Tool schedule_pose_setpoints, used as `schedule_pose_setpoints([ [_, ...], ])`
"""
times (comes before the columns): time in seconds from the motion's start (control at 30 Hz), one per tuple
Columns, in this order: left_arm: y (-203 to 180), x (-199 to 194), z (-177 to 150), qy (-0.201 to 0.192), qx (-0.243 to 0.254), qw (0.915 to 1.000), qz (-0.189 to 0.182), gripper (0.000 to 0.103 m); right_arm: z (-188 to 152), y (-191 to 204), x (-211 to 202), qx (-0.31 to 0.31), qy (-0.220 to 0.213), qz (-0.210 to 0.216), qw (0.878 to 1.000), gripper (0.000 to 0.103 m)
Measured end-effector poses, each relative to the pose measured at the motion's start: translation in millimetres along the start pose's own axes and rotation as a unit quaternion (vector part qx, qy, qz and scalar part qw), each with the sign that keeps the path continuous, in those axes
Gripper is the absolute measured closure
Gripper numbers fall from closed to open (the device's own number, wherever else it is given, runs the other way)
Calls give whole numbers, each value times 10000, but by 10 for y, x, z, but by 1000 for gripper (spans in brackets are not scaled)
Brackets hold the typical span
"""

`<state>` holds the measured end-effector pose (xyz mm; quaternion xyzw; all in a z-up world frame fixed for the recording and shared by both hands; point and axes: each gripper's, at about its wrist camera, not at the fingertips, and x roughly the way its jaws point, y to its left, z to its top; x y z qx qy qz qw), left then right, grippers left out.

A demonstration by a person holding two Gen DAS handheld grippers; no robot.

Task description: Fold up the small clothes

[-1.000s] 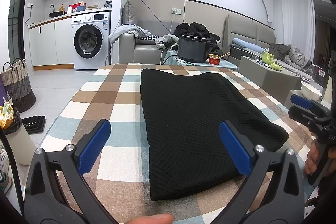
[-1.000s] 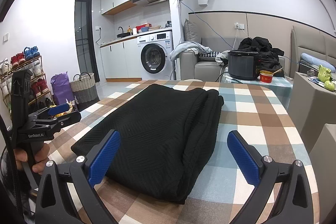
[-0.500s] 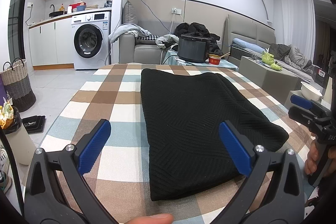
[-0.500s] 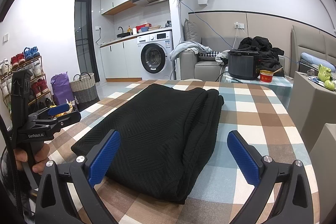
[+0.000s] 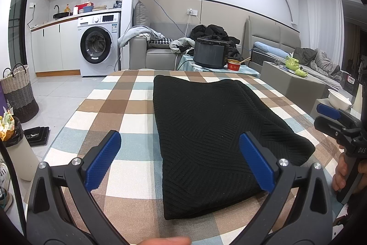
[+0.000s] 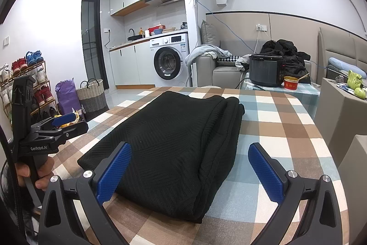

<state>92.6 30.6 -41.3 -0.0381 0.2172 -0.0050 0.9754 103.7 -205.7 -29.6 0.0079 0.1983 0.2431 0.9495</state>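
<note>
A black knitted garment (image 5: 213, 132) lies folded into a long flat rectangle on the checked tablecloth (image 5: 119, 107). It also fills the centre of the right wrist view as the same black garment (image 6: 181, 144), with stacked folded layers along its right edge. My left gripper (image 5: 180, 159) hovers open over the garment's near left corner, nothing between its blue pads. My right gripper (image 6: 190, 170) hangs open above the garment's near right edge, also holding nothing. Each gripper appears in the other's view, held by a hand: the right gripper (image 5: 332, 116) and the left gripper (image 6: 62, 123).
The table's edge (image 6: 321, 134) curves on the right, with a grey block (image 6: 339, 111) beyond it. Behind stand a black cooker (image 5: 209, 54) and red bowl (image 5: 234, 64) on a side table, a sofa, a washing machine (image 5: 98, 47), and baskets (image 5: 18, 93) on the floor.
</note>
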Motion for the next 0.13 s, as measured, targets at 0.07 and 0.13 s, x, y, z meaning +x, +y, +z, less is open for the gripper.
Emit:
schedule_pose_setpoints([
  [0.07,2,6,-3,-1,8,10000,2,0,1,0,1,-1,-2,-2,10000,0],
  [0.13,-7,-4,5,0,1,10000,3,0,1,0,1,-2,-3,-2,10000,0],
])
